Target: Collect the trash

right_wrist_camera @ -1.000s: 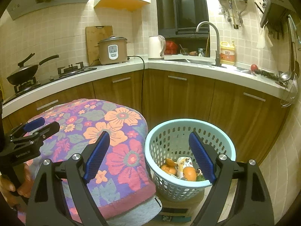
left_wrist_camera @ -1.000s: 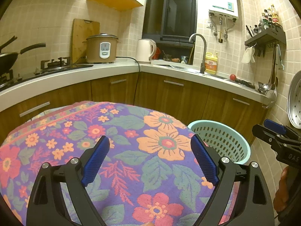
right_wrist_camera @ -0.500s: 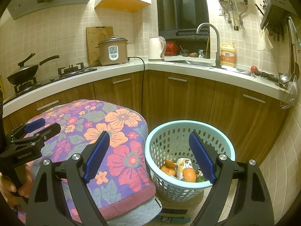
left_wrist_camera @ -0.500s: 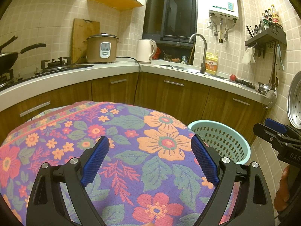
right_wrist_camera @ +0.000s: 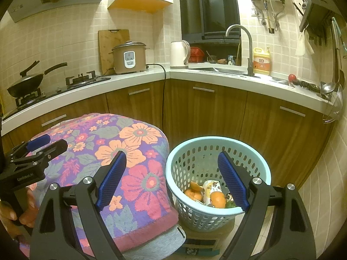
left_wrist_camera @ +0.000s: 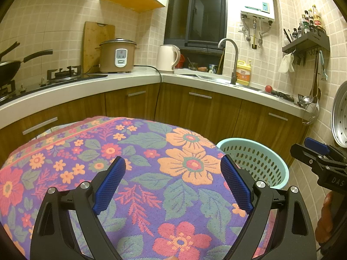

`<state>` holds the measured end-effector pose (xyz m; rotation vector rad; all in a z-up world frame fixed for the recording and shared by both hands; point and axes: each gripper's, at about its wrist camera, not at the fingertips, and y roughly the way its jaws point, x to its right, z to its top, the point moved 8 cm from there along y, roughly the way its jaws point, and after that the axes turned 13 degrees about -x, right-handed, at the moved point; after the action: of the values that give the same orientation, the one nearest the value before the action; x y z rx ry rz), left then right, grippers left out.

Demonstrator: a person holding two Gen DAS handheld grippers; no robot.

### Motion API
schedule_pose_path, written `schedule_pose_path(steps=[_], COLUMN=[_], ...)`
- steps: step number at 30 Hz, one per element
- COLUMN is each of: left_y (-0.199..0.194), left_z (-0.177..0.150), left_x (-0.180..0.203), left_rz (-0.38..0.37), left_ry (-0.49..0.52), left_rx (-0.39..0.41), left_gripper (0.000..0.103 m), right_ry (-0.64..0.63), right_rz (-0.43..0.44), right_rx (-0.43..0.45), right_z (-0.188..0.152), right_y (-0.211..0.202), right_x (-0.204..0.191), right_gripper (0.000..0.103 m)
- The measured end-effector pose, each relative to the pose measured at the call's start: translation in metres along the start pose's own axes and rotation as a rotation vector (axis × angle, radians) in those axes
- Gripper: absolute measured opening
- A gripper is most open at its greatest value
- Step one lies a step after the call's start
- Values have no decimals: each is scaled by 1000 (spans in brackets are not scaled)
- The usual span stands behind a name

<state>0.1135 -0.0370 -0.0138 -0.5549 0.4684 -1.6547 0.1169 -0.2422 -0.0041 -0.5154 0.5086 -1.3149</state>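
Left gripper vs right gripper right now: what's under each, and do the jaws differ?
The left gripper hangs over the floral cloth, with the basket off to its right. The right gripper straddles the cloth's edge and the basket, so the trash inside shows between its fingers. The left looks onto cloth only; the right onto orange peels and a printed cup. Shared: both are wide open, empty, with blue pads.

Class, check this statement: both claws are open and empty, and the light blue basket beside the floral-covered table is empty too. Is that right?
Not quite. The left claw and right claw are open and empty, but the light blue basket beside the floral-covered table is not empty: the right wrist view shows orange peels and a printed paper cup inside.
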Motion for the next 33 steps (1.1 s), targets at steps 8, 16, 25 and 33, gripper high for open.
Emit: schedule_pose_path(steps=[8,16,25,33], left_y=[0,1,2,2], left_z=[0,-2,-2,-2], left_x=[0,1,1,1], left_rz=[-3,-3,-5,-3], left_ry=[2,2,4,3], left_rx=[-2,-6,-7,-7], left_gripper=[87,87,87,87], right_ry=[-1,3,3,1], right_rz=[-1,-6,-7,-5], right_rx=[-2,7,5,4], right_z=[-2,-2,-2,-2], right_y=[2,-1,-2,-3], right_x=[1,3,1,1], right_gripper=[82,82,82,82])
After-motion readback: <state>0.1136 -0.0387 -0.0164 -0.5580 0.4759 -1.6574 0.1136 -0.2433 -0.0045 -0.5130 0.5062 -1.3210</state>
